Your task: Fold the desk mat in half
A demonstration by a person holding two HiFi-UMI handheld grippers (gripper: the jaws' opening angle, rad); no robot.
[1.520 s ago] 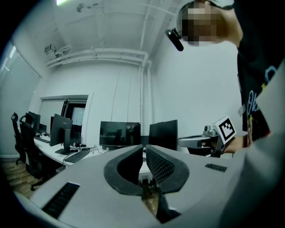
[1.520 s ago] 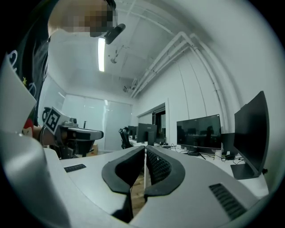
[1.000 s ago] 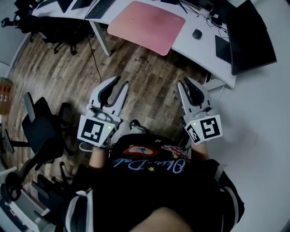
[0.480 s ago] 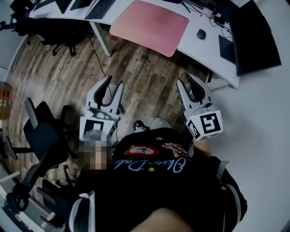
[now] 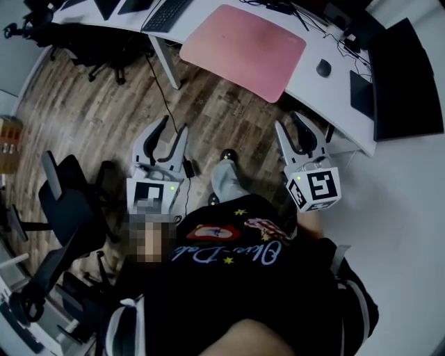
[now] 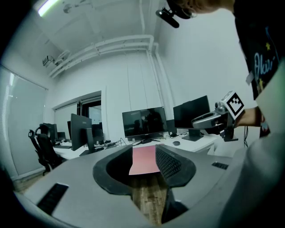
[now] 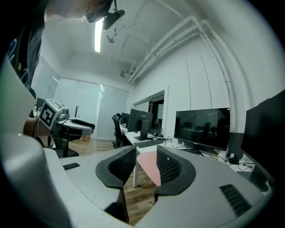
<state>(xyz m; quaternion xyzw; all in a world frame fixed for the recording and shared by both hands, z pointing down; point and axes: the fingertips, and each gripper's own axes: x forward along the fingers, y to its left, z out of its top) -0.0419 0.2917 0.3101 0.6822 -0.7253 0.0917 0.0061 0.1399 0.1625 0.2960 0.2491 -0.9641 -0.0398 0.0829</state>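
A pink desk mat [image 5: 243,47] lies flat on the white desk [image 5: 306,83], hanging slightly over its near edge. It shows far off between the jaws in the left gripper view [image 6: 143,160] and in the right gripper view [image 7: 149,165]. My left gripper [image 5: 167,132] hangs over the wooden floor, well short of the desk, jaws opening with nothing between them. My right gripper [image 5: 297,129] is near the desk's front edge, to the right of the mat, jaws also opening and empty.
A mouse [image 5: 323,67], a keyboard [image 5: 167,12], cables and dark monitors [image 5: 410,76] sit on the desk around the mat. Black office chairs [image 5: 66,201] stand at the left on the wooden floor [image 5: 90,104]. The person's foot [image 5: 228,174] is stepping forward.
The person has walked toward the desk: mat and desk sit lower and nearer in the head view. Both grippers' jaws have spread wider.
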